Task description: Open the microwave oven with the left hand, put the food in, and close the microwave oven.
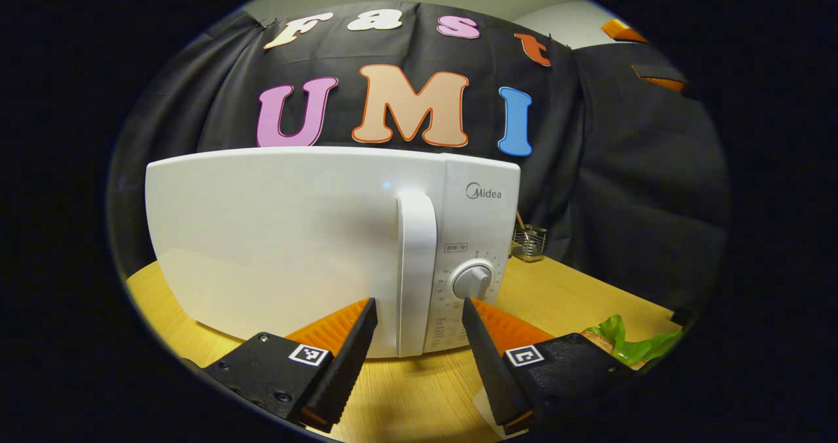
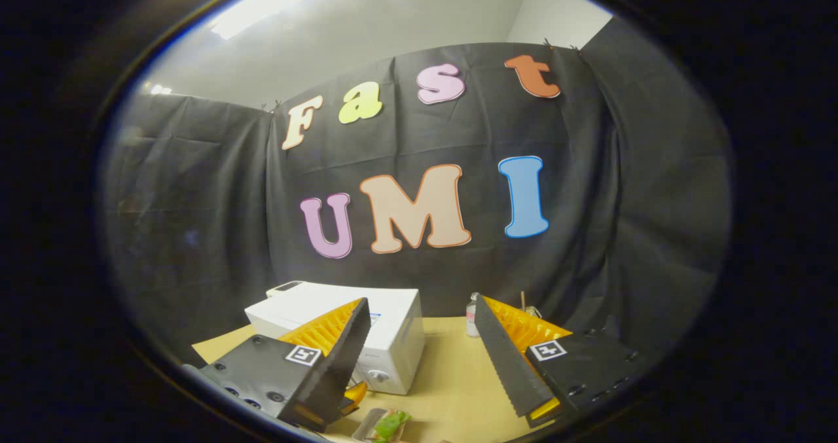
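Left gripper view: left gripper (image 1: 419, 312) spread wide, nothing held, fingers flanking door handle (image 1: 417, 273) without touching. Microwave oven (image 1: 327, 247) seen closed, directly ahead on surface (image 1: 563, 299). Food (image 1: 622, 345) seen at lower right.

Right gripper view: right gripper (image 2: 422, 312) wide open, empty, raised above surface. Microwave oven seen lower left; food below near bottom edge.

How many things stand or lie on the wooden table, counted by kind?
Microwave oven: 1
Food with a green leaf: 1
Wire holder: 1
Small bottle: 1
Total: 4
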